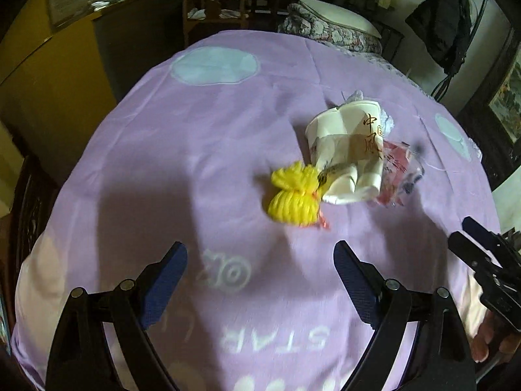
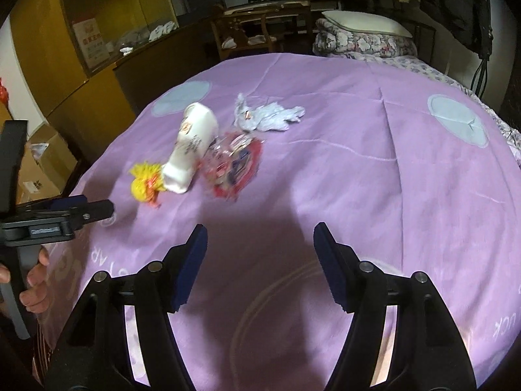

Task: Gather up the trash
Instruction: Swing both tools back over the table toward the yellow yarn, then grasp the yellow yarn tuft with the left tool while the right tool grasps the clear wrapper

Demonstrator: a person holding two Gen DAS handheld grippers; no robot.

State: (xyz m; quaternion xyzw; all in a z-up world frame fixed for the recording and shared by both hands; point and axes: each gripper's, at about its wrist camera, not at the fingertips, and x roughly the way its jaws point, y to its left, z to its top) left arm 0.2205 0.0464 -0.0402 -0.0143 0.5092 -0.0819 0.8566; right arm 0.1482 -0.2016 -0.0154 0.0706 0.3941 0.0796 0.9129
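Note:
A small trash pile lies on the purple cloth (image 1: pixel 202 150). It holds a yellow yarn bundle (image 1: pixel 294 195), a crushed white paper cup (image 1: pixel 348 153), a red and clear plastic wrapper (image 1: pixel 399 169) and a crumpled white tissue (image 2: pixel 270 118). The same yarn (image 2: pixel 145 181), cup (image 2: pixel 192 146) and wrapper (image 2: pixel 236 166) show in the right wrist view. My left gripper (image 1: pixel 260 264) is open and empty, just short of the yarn. My right gripper (image 2: pixel 260 244) is open and empty, short of the wrapper. Each gripper shows at the edge of the other's view.
The cloth covers a round-looking surface with pale blue circles (image 1: pixel 215 65) and white lettering. Beyond it stand a wooden chair (image 2: pixel 247 32), a dark cabinet (image 1: pixel 136 42), a bed with floral bedding (image 2: pixel 364 44) and cardboard boxes (image 2: pixel 42 163) on the left.

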